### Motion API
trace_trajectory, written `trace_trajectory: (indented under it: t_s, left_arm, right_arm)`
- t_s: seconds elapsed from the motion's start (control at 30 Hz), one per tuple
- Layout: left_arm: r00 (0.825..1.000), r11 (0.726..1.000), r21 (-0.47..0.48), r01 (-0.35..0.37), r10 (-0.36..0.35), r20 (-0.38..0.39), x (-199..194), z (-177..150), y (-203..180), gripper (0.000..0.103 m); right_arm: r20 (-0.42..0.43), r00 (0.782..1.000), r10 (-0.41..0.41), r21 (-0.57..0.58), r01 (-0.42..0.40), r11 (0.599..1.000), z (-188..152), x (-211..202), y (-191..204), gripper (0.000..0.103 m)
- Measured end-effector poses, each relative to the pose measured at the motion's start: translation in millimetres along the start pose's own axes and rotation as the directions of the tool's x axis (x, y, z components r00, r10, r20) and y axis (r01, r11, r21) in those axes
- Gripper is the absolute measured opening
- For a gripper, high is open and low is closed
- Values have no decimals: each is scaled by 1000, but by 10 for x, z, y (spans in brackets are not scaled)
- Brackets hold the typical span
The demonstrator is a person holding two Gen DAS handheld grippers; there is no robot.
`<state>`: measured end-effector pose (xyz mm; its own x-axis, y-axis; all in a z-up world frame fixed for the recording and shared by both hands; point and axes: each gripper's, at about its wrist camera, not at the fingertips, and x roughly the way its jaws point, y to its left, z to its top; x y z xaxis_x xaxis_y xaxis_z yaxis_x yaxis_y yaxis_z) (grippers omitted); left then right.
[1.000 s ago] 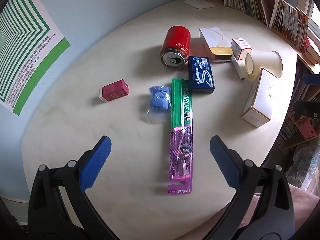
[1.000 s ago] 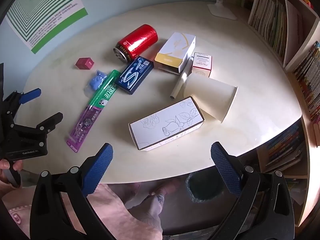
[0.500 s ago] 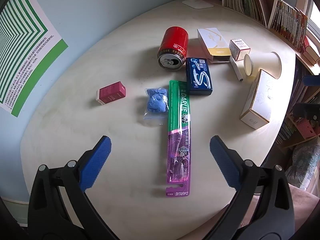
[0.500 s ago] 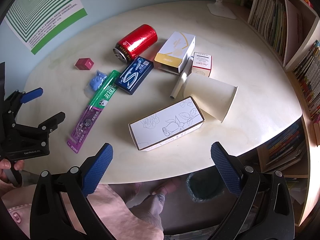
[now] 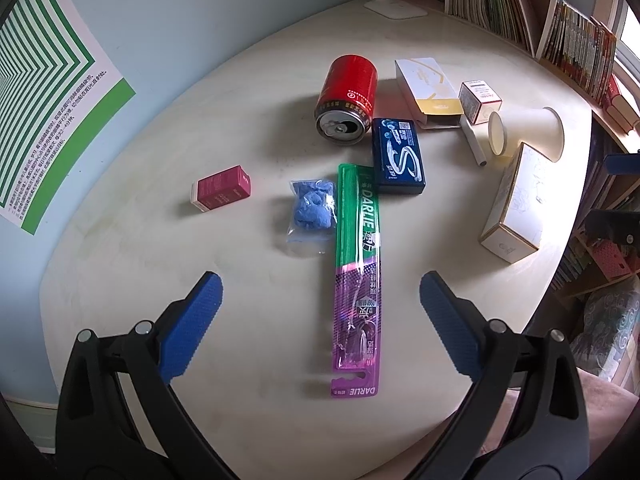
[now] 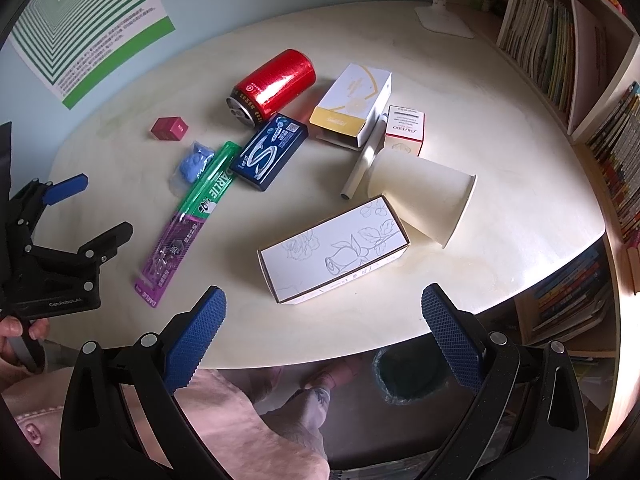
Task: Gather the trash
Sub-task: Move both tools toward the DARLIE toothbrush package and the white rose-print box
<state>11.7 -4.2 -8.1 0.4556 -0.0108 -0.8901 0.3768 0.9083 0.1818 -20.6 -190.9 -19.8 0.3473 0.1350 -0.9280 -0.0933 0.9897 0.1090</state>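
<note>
Trash lies on a round pale table (image 5: 160,184): a green-and-purple Darlie toothbrush pack (image 5: 356,280), a blue wad in a clear bag (image 5: 311,206), a small maroon box (image 5: 221,188), a red can (image 5: 348,98) on its side, a dark blue box (image 5: 397,156), a rose-print box (image 6: 334,250) and a paper cup (image 6: 426,196). My left gripper (image 5: 320,320) is open, above the near end of the toothbrush pack; it also shows in the right wrist view (image 6: 86,208). My right gripper (image 6: 324,334) is open over the table's near edge, in front of the rose-print box.
A yellow-and-white box (image 6: 352,106), a small white-and-red box (image 6: 404,130) and a white pen (image 6: 362,164) lie behind the cup. A green-lined bin (image 6: 408,378) stands on the floor under the table edge. Bookshelves (image 6: 560,60) stand to the right. A lamp base (image 5: 400,6) sits at the far edge.
My left gripper has crept slightly forward over the table, so the items sit a little lower and nearer in its view. The right gripper has hardly moved.
</note>
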Motion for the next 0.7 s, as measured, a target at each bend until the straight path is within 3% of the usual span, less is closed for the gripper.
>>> trace_trajectory:
  t_s: [0.7]
  left_arm:
    - [1000, 1000, 16, 6, -6, -8, 67, 75, 11, 97]
  right_arm:
    - [-10, 1000, 6, 4, -6, 1000, 58, 44, 22, 97]
